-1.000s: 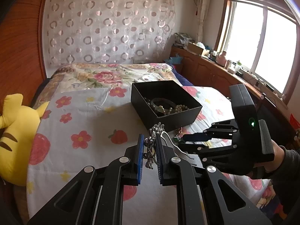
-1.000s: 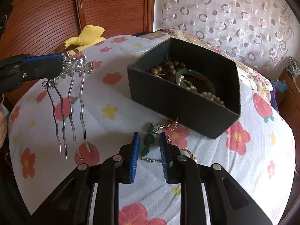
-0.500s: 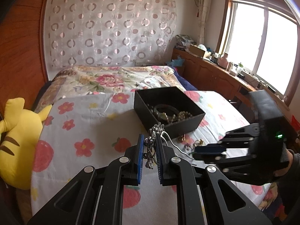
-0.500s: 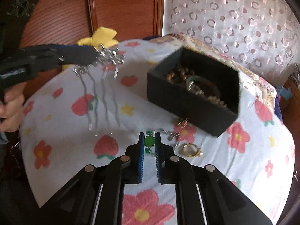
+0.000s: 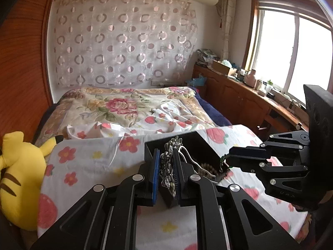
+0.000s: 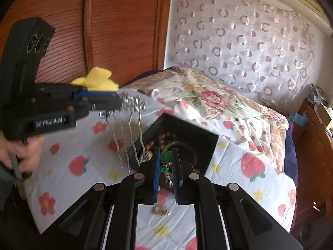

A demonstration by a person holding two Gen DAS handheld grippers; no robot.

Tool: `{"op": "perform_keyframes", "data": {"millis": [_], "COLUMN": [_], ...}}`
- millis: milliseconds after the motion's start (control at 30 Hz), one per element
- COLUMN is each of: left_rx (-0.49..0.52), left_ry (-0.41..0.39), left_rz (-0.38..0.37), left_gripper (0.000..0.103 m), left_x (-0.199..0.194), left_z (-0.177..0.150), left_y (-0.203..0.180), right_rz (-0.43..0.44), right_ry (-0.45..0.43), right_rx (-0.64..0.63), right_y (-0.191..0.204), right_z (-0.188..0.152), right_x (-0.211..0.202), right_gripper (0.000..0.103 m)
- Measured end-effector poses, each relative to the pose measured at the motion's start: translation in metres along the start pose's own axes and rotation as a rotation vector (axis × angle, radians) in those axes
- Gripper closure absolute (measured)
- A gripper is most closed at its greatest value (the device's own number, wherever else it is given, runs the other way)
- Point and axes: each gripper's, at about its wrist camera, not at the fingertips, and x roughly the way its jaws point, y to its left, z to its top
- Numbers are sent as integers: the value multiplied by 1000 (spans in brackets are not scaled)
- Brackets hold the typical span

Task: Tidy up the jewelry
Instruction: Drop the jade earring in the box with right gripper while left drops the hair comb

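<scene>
My left gripper [image 5: 166, 156] is shut on a silver hair comb [image 5: 169, 162] with long wavy prongs; in the right wrist view the comb [image 6: 130, 129] hangs over the near left corner of the black jewelry box [image 6: 199, 139]. My right gripper [image 6: 165, 156] is shut on a green bead earring [image 6: 165, 157], lifted just before the box's near wall. The box [image 5: 199, 145] holds brown beads [image 6: 162, 139], a bangle and pearls. A gold ring [image 6: 159, 210] lies on the sheet below my right gripper.
The box stands on a white sheet with strawberries and flowers [image 6: 239, 166] over a board on the bed. A yellow plush toy [image 5: 18, 177] lies at the left. A wooden headboard [image 6: 104, 31] and a sideboard under the window [image 5: 249, 95] flank the bed.
My right gripper has closed on the green earring and lifted it off the sheet toward the box. My left gripper has carried the comb forward to the box's corner.
</scene>
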Motion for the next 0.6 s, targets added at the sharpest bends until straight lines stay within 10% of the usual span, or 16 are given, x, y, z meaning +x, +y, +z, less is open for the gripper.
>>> {"op": "perform_keyframes", "data": {"millis": [367, 467, 600], "left_rx": [34, 44, 63], "left_ry": [57, 70, 65], "left_rz": [52, 54, 56], "left_gripper": [92, 91, 65], "left_x": [48, 52, 46], "left_z": [13, 9, 1], "left_y": [-8, -11, -14], "right_rz": [-59, -64, -51], "right_ry": [6, 4, -3], "right_rx": [52, 72, 98], "right_y": [-25, -29, -33], "right_z": [11, 6, -8], "right_x": [28, 27, 17], "right_gripper": [89, 58, 56]}}
